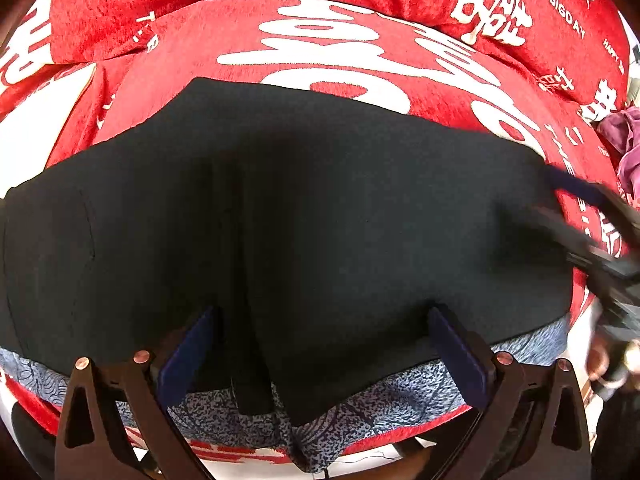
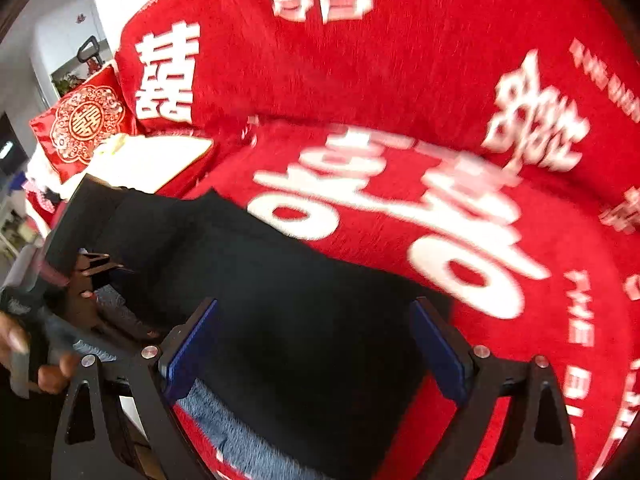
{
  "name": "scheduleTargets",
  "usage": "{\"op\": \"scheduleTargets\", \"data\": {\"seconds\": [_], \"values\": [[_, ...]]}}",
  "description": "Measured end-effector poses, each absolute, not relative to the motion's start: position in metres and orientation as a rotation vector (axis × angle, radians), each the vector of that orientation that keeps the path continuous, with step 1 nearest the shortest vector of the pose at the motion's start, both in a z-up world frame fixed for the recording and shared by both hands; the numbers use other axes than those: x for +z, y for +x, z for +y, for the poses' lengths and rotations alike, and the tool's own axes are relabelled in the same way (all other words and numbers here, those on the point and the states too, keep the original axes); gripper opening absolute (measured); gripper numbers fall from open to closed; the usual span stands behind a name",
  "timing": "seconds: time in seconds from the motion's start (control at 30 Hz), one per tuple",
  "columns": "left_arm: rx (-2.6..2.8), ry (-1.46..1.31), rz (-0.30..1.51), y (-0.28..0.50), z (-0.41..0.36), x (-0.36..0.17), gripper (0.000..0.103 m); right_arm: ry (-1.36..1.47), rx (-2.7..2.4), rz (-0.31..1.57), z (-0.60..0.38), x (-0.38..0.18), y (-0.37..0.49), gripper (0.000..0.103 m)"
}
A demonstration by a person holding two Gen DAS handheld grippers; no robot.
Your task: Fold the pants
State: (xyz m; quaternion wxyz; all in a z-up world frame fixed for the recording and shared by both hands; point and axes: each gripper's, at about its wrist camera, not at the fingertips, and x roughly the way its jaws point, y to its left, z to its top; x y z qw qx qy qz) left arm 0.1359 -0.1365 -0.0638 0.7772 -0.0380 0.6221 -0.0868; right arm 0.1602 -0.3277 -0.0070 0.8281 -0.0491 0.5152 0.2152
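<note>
Black pants lie flat in a broad folded shape on a red sofa seat; a blue patterned lining or waistband shows along the near edge. My left gripper is open, its blue pads spread just above the near edge of the pants. My right gripper is open over the right part of the pants. It appears blurred at the right edge of the left wrist view. The left gripper shows at the left in the right wrist view.
The sofa cover is red with large white characters, and its backrest rises behind. A red embroidered cushion and a white pad sit at the left. Purple cloth lies at the right.
</note>
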Motion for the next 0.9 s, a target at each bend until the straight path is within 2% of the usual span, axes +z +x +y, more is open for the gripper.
{"op": "scheduleTargets", "data": {"seconds": [0.07, 0.2, 0.33, 0.5, 0.57, 0.7, 0.9], "values": [[-0.196, -0.081, 1.349, 0.137, -0.136, -0.062, 0.103, -0.093, 0.442, 1.112, -0.330, -0.021, 0.166, 0.096], [-0.182, -0.123, 1.336, 0.127, -0.121, -0.052, 0.103, -0.110, 0.399, 1.065, -0.323, 0.002, 0.140, 0.096], [-0.157, -0.096, 1.351, 0.125, -0.120, -0.064, 0.103, -0.111, 0.375, 0.999, -0.314, 0.017, 0.088, 0.098], [-0.158, -0.080, 1.323, 0.122, -0.122, -0.064, 0.103, -0.192, 0.292, 1.091, -0.298, -0.026, 0.067, 0.102], [-0.168, -0.074, 1.311, 0.119, -0.121, -0.063, 0.103, -0.275, 0.250, 1.052, -0.287, -0.035, 0.061, 0.103], [-0.160, -0.072, 1.286, 0.107, -0.114, -0.054, 0.103, -0.191, 0.248, 1.080, -0.288, -0.019, 0.068, 0.103], [-0.175, -0.079, 1.281, 0.103, -0.106, -0.056, 0.103, -0.100, 0.143, 1.018, -0.283, 0.002, 0.103, 0.103]]}}
